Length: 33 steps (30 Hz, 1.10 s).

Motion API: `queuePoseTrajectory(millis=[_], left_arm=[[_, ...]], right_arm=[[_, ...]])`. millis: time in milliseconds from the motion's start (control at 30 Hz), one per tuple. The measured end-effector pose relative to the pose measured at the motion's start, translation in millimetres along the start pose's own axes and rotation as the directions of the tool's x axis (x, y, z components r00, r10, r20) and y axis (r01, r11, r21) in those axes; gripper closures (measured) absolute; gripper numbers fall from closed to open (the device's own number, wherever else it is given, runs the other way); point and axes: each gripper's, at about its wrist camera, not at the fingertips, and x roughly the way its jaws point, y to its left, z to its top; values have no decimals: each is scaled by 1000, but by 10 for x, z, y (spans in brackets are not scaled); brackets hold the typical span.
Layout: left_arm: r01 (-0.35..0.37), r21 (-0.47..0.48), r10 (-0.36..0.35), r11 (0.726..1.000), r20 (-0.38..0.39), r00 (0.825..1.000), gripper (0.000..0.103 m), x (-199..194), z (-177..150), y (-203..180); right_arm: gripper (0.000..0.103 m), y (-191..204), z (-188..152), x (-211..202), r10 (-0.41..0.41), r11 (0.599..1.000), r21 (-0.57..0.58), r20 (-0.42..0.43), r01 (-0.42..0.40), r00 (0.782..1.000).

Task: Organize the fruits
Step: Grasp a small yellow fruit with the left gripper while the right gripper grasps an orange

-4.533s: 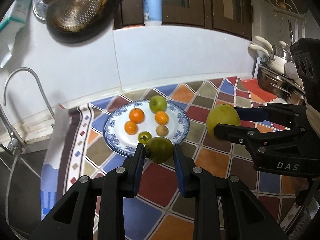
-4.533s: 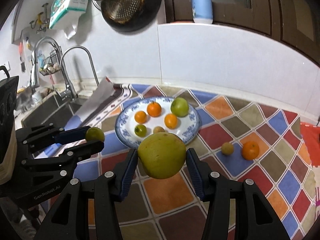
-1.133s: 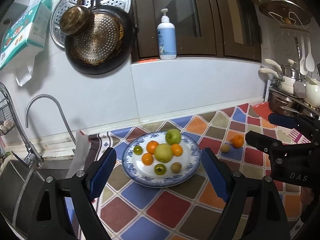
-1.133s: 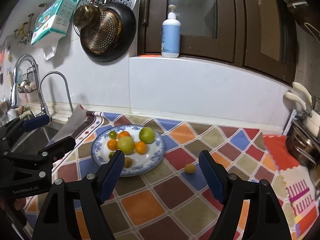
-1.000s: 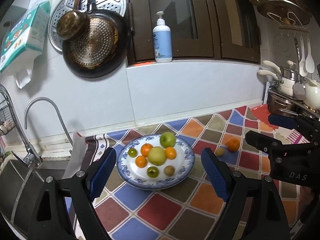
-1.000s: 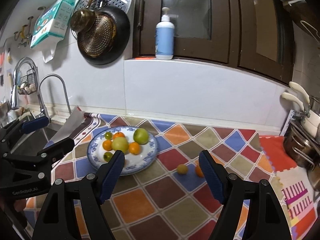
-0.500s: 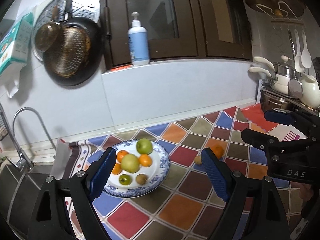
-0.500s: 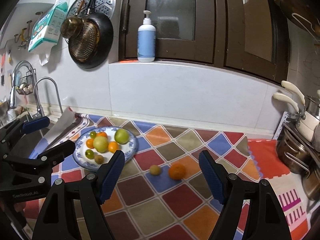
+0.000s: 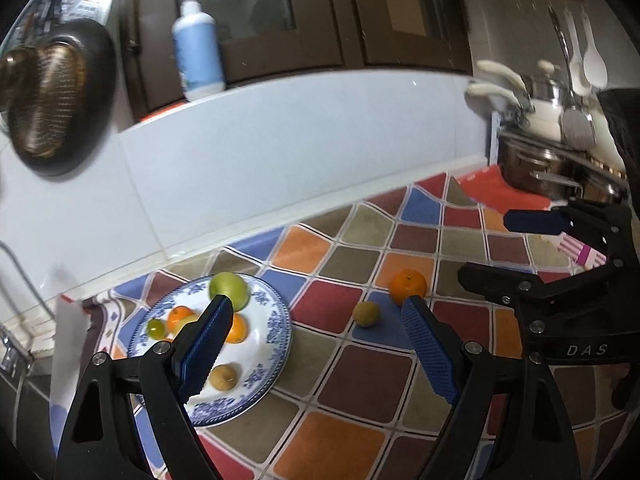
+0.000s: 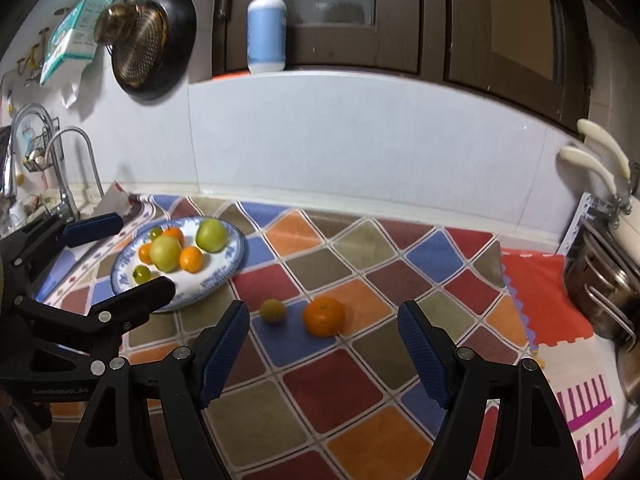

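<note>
Both views have shifted rightward. Left gripper (image 9: 314,312) and right gripper (image 10: 324,316) released, empty. Plate (image 10: 234,258): 7 fruits; cloth (image 10: 384,280): 2.

Two downward-tilted wrist views, shared plate (image 9: 276,344) and countertop (image 10: 360,364)

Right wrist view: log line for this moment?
left gripper: open, empty | right gripper: open, empty | plate: seven fruits | off plate: orange, small yellow-green fruit on mat

A home kitchen: faucet (image 10: 70,168), hanging pan (image 10: 154,46), pots (image 9: 560,164) by tiled wall.
</note>
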Motion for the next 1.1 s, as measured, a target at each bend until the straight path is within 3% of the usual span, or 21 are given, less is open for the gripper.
queuePoseTrajectory(millis=[333, 567, 767, 1100], left_arm=[[65, 74, -58, 995, -91, 994, 17, 570, -104, -56], [137, 118, -119, 984, -150, 982, 25, 886, -158, -117], [195, 131, -167, 972, -193, 967, 38, 1099, -162, -148], [292, 50, -270, 955, -254, 929, 63, 1287, -138, -161]], right_arm=[[26, -102, -93, 543, 20, 999, -38, -90, -24, 996], [28, -117, -136, 869, 42, 994, -91, -140, -56, 989], [36, -142, -156, 1099, 74, 989, -108, -189, -96, 979], [56, -196, -153, 1251, 157, 982, -63, -233, -176, 960]])
